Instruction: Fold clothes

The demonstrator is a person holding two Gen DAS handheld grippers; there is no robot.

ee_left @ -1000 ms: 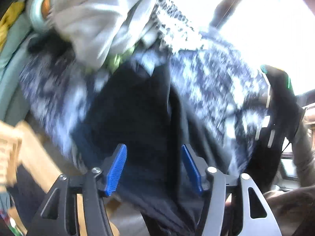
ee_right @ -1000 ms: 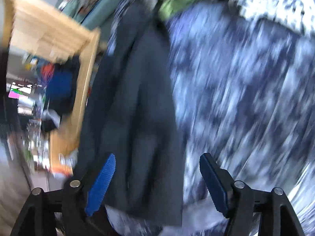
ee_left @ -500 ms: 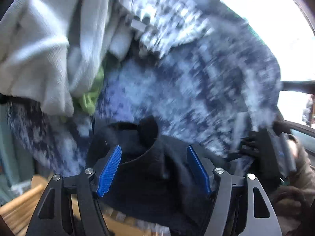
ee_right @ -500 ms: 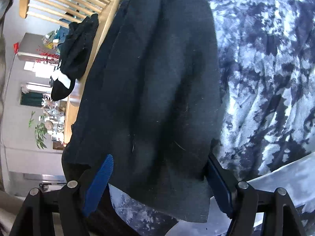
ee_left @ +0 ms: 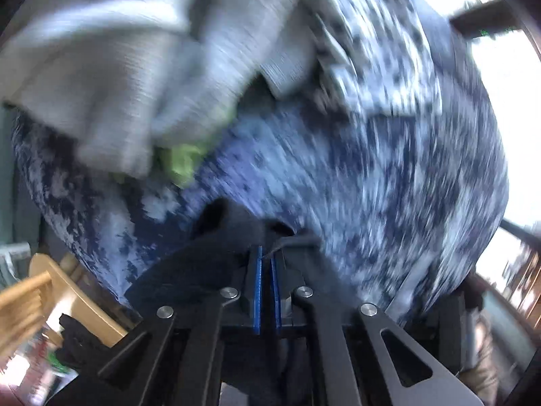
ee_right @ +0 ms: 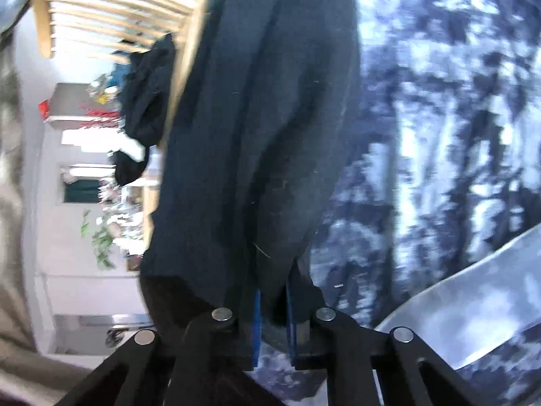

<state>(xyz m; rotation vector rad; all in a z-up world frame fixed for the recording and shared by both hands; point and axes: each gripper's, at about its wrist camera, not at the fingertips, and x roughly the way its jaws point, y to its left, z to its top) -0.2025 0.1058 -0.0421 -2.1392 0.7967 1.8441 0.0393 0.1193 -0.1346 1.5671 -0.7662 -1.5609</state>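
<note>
A black garment (ee_right: 257, 128) lies stretched over a blue and white mottled blanket (ee_right: 439, 118). My right gripper (ee_right: 273, 304) is shut on its near edge, with cloth bunched between the blue pads. In the left wrist view my left gripper (ee_left: 267, 270) is shut on the other end of the black garment (ee_left: 216, 247), which folds up in front of the pads over the blanket (ee_left: 355, 186).
A pile of clothes sits at the back of the blanket: a grey knit piece (ee_left: 111, 67), a green item (ee_left: 182, 162) and a checked cloth (ee_left: 365, 50). A wooden chair (ee_right: 118, 23) with a dark sock (ee_right: 145, 108) on it stands left.
Both grippers were open around the black garment and have closed on it. The left view has moved in closer to the blanket and the clothes pile.
</note>
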